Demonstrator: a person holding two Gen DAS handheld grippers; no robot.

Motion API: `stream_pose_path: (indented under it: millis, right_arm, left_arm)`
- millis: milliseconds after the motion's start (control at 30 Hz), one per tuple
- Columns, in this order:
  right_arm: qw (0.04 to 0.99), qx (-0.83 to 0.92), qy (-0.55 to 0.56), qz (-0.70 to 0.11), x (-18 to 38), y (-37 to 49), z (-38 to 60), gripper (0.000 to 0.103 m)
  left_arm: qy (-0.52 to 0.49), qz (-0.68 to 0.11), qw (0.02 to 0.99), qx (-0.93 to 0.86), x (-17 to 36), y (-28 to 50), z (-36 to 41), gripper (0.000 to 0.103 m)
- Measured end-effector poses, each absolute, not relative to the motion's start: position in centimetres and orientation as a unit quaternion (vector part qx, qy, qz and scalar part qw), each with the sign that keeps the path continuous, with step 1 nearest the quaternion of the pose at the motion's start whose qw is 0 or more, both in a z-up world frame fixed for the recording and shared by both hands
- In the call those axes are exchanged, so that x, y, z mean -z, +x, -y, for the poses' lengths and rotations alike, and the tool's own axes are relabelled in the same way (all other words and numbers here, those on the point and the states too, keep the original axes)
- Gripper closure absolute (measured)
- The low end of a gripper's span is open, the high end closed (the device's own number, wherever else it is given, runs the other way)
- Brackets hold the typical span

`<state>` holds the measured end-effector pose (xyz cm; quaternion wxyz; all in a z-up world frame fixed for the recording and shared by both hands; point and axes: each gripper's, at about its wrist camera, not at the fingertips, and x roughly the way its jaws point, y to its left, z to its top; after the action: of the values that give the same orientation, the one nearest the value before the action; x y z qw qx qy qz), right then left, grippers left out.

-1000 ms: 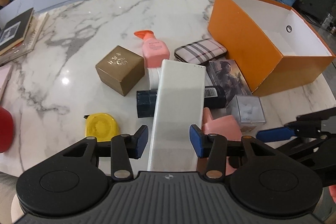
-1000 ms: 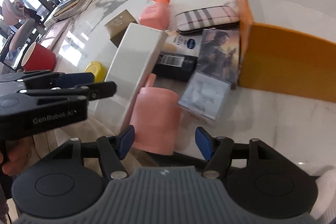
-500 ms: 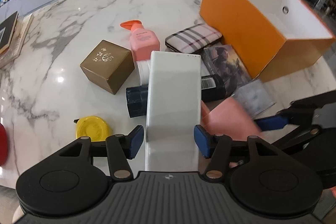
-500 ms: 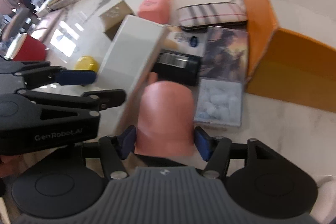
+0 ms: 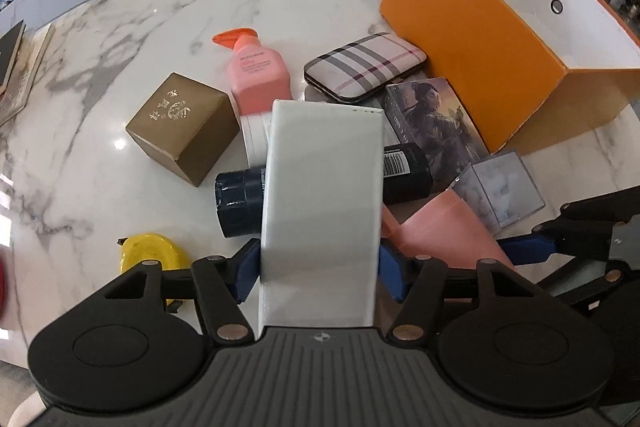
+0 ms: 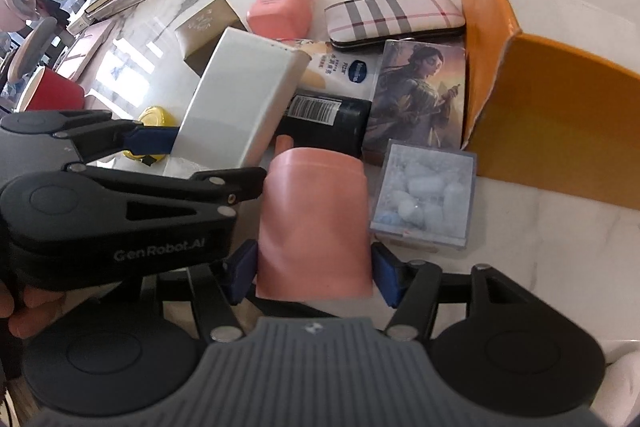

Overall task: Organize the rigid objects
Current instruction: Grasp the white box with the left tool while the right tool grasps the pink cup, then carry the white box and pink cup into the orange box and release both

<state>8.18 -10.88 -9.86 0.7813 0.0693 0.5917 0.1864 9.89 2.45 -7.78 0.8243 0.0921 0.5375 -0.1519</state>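
Gripping from both sides, the left gripper [image 5: 318, 269] has its blue jaws pressed on the flat faces of a long white box [image 5: 322, 187], smooth and matte, with sharp straight edges. The box leans over a dark round bottle [image 5: 236, 201]. Just to the right, the right gripper [image 6: 314, 277] holds a pink cup [image 6: 314, 223] of soft matte plastic, its jaws tight on the round wall. Beside the cup lies a clear plastic case [image 6: 424, 199] with pale pieces inside. Farther sit a gold cardboard cube [image 5: 184, 127], a pink pump bottle [image 5: 256, 75], a checked hard case [image 5: 366, 67] and a picture box [image 5: 434, 125]. At the far right stands an orange open box [image 5: 472, 47], white inside. The glossy marble desk [image 5: 168, 27] is free on the left and far side.
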Motion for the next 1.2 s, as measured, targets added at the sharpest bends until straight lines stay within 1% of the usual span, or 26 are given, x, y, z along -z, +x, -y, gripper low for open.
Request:
stream_pose_path:
  millis: [133, 167, 200, 367, 600, 1000, 1200]
  right_arm:
    - [0.777, -0.193, 0.070, -0.596, 10.3, 8.3, 10.5, 0.039]
    - [0.777, -0.194, 0.070, -0.595, 10.3, 8.3, 10.4, 0.040]
    - [0.777, -0.195, 0.070, -0.594, 10.3, 8.3, 10.4, 0.045]
    - [0.784, -0.202, 0.067, -0.582, 9.5, 7.8, 11.1, 0.045]
    - [0.804, -0.218, 0.051, -0.551, 6.9, 6.9, 11.2, 0.047]
    - [0.846, -0.216, 0.026, -0.487, 1.6, 6.2, 12.6, 0.047]
    - [0.867, -0.196, 0.003, -0.457, -1.5, 6.7, 14.9, 0.047]
  left_arm:
    - [0.090, -0.536, 0.827, 0.141, 7.8, 9.8, -2.5, 0.033]
    - [0.093, -0.534, 0.829, 0.138, 7.8, 9.6, -2.4, 0.034]
    - [0.093, -0.533, 0.830, 0.136, 7.8, 9.5, -2.4, 0.034]
    - [0.064, -0.523, 0.839, 0.135, 7.2, 9.0, -3.1, 0.034]
    - [0.049, -0.505, 0.853, 0.124, 5.5, 8.1, -3.6, 0.034]
    - [0.039, -0.456, 0.880, 0.126, 0.0, 7.5, -3.2, 0.034]
    - [0.025, -0.427, 0.892, 0.144, -3.5, 8.3, -1.4, 0.034]
